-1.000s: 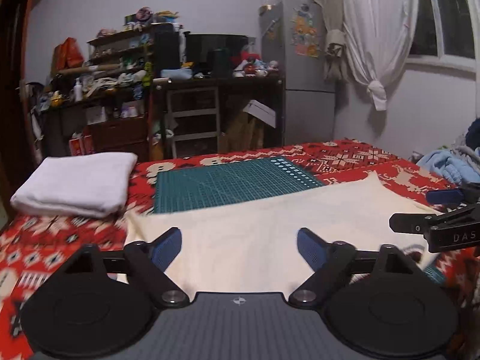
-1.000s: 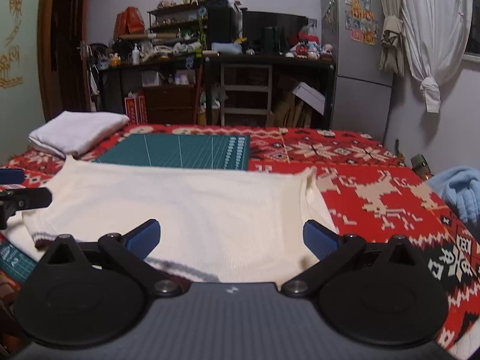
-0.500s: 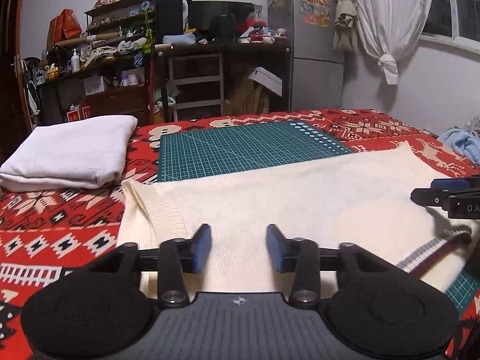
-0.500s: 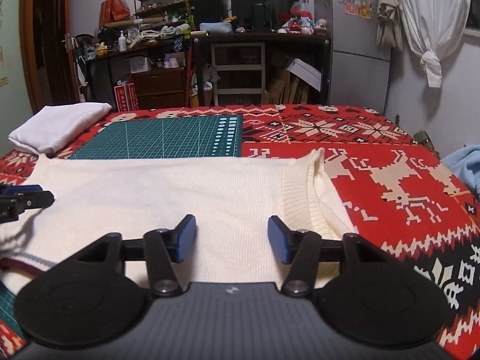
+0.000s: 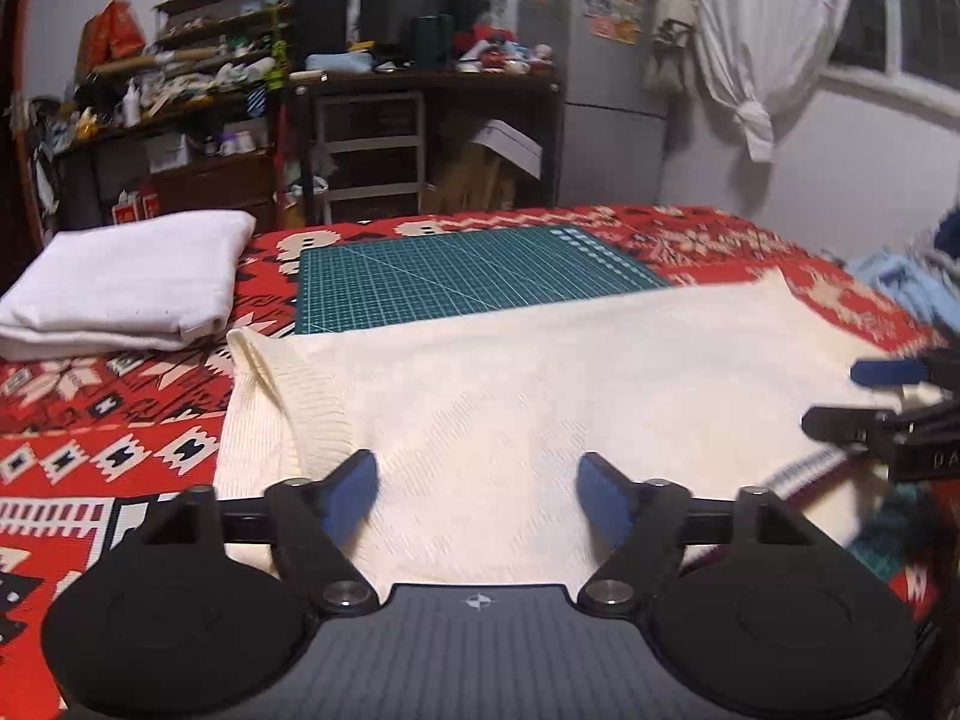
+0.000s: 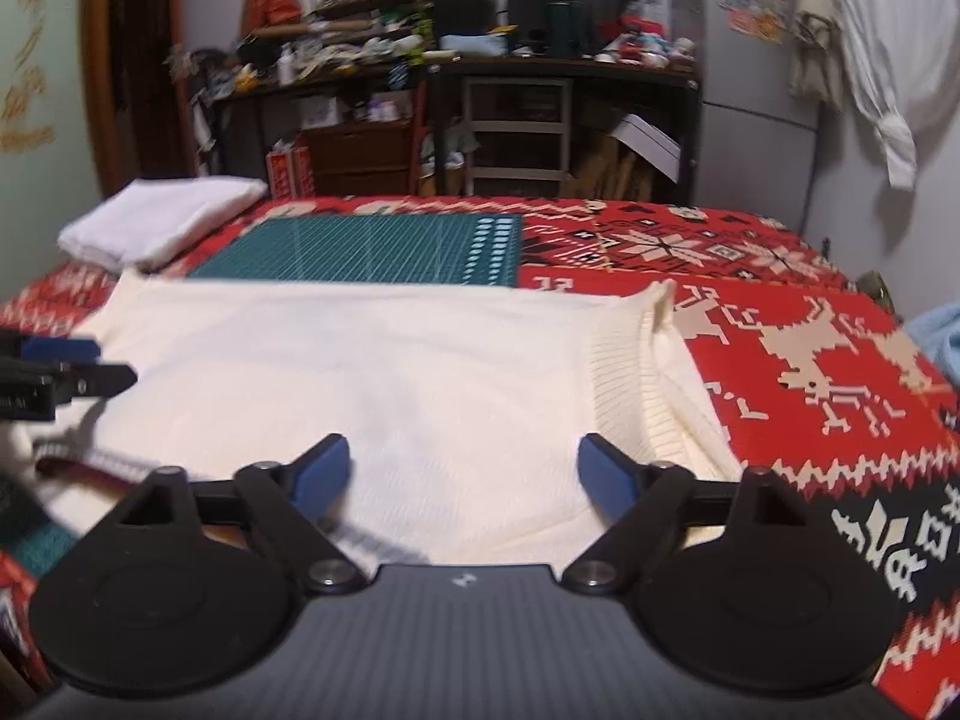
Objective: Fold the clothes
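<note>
Underneath, flat cream ribbed-knit sweater (image 5: 540,384) on patterned red blanket (image 6: 810,360)

Green cutting mat (image 5: 468,276) on red patterned blanket (image 6: 810,360); folded white towel (image 5: 120,288) far left. Cluttered shelves (image 5: 198,90), fridge (image 5: 600,72) w/ stickers, knotted white curtain (image 5: 756,42) behind.

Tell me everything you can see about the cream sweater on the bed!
The sweater is cream knit, soft-looking, with ribbed bands at the folded side edges and a striped dark-red trim near the front edge. It lies flat, already folded into a wide rectangle, across the red patterned blanket, its far edge overlapping the green mat. Both grippers, left and right, are open above it, holding nothing.
</note>
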`<action>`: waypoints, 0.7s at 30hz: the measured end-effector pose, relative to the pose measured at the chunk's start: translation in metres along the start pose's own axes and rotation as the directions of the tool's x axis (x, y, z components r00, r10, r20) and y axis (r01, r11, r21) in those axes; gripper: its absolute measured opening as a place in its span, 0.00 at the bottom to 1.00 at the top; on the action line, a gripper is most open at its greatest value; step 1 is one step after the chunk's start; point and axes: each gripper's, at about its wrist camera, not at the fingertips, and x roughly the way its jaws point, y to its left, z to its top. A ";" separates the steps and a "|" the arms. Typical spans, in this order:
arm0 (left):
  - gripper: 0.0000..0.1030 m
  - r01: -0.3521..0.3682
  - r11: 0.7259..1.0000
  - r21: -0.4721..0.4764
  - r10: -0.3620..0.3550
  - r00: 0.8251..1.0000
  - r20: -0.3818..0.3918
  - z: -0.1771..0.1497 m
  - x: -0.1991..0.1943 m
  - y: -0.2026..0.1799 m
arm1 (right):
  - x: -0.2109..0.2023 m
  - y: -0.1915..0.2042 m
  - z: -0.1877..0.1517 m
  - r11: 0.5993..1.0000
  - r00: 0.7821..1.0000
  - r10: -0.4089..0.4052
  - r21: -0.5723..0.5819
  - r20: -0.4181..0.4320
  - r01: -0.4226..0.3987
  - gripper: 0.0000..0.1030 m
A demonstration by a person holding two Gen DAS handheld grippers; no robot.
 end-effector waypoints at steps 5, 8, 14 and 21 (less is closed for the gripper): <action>0.89 0.008 0.999 0.040 -0.008 1.000 -0.014 -0.006 -0.010 -0.012 | -0.008 0.001 -0.003 1.000 1.000 0.018 -0.006 -0.016 -0.018 0.91; 0.89 0.021 1.000 0.001 -0.021 0.999 0.024 -0.003 -0.020 -0.009 | -0.014 -0.001 -0.003 1.000 0.999 0.026 0.007 -0.019 -0.026 0.92; 0.56 0.033 0.993 -0.115 -0.028 0.998 0.049 0.002 -0.034 0.003 | -0.036 -0.002 0.005 0.999 0.998 0.033 0.038 0.055 -0.035 0.62; 0.25 -0.010 0.977 -0.211 -0.008 0.997 -0.083 -0.007 -0.037 0.017 | -0.039 -0.022 -0.002 0.987 0.997 0.009 0.159 -0.073 0.003 0.24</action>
